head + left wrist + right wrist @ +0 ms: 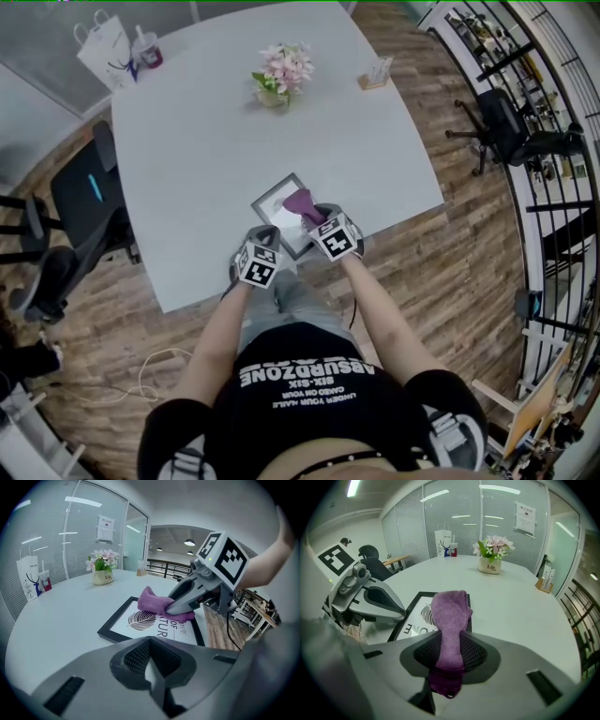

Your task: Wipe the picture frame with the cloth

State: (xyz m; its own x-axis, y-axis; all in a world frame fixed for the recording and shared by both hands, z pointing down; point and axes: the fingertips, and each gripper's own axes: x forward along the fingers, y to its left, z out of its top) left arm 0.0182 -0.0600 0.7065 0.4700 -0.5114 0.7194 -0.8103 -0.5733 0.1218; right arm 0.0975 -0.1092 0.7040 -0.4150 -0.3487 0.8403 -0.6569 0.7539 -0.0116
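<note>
Keep the purple cloth [449, 616] flat on the glass and sweep overlapping passes out to the black rim, while the left gripper [152, 670] (jaws together, empty) steadies the near edge. The right gripper [449, 660] is clamped on the cloth, whose free end lies on the picture frame [124, 620]. The frame, with its leaf print and lettering, lies flat near the white table's [187, 141] front edge.
</note>
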